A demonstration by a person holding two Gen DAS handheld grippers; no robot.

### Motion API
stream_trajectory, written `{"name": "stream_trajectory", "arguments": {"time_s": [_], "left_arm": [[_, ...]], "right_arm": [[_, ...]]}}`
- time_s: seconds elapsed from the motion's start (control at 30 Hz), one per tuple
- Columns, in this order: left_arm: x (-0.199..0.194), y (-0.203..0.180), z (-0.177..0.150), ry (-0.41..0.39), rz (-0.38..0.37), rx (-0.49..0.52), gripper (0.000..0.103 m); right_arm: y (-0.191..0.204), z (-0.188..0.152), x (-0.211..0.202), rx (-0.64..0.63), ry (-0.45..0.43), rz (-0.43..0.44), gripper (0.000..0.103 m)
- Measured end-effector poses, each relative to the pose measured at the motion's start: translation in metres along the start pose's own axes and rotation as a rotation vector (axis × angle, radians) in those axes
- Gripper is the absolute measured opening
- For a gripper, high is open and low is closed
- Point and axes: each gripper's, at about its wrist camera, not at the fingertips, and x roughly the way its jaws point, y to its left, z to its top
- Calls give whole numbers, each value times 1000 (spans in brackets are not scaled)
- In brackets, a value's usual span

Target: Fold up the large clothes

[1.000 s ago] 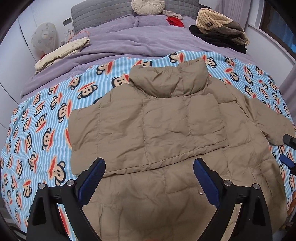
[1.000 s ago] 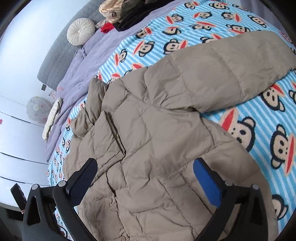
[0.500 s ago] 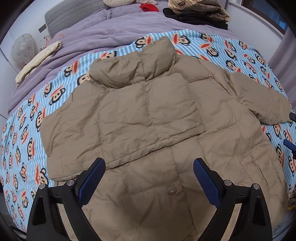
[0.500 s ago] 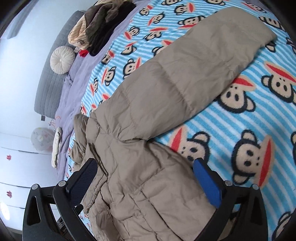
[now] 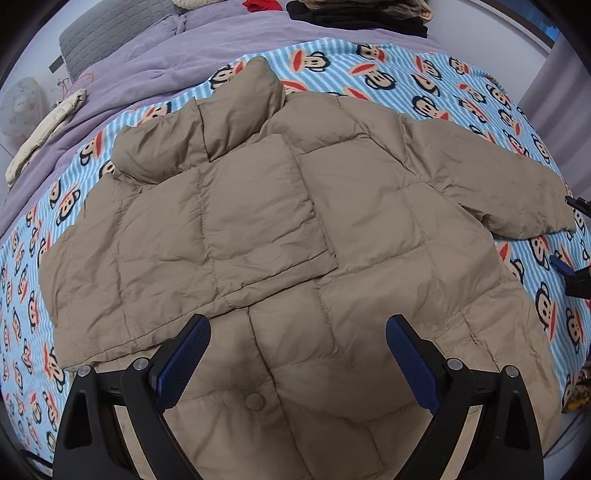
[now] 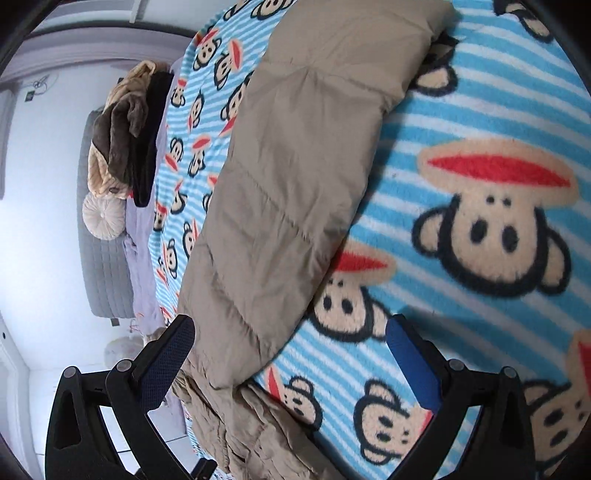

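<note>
jacket flat on blanket | left gripper open-jawed | right gripper open-jawed

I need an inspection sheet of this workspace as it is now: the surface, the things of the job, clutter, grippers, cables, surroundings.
Surface: bed with a monkey-print blanket over a purple cover.
Job's things: tan padded jacket lying flat, collar away from the camera; one side folded over the body, the other sleeve stretched out on the blanket.
Clutter: pile of clothes, round cushion, cream cloth.
Grippers: left gripper open above the jacket's lower part; right gripper open by the sleeve; neither holds anything.
Cables: nothing seen.
Surroundings: grey headboard, white walls.
</note>
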Motion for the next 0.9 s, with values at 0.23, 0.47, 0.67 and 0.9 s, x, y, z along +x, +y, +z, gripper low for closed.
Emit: {"name": "stream_trajectory", "arguments": {"time_s": [0.23,0.47,0.67,0.9], "left_arm": [[12,-14,9,18,-5,-5,96],[13,-14,16,10,10,-7,96],[15,-3,17,19,44,-20,96],[0,24,16,-17,41,-70,96]], "right_arm": [[-12,39,15,141,-53,148,103],[-7,58,25,244,-68,294,102],[-21,54,31,330,-33,306,18],[29,49,11,164,-81,419,8]]}}
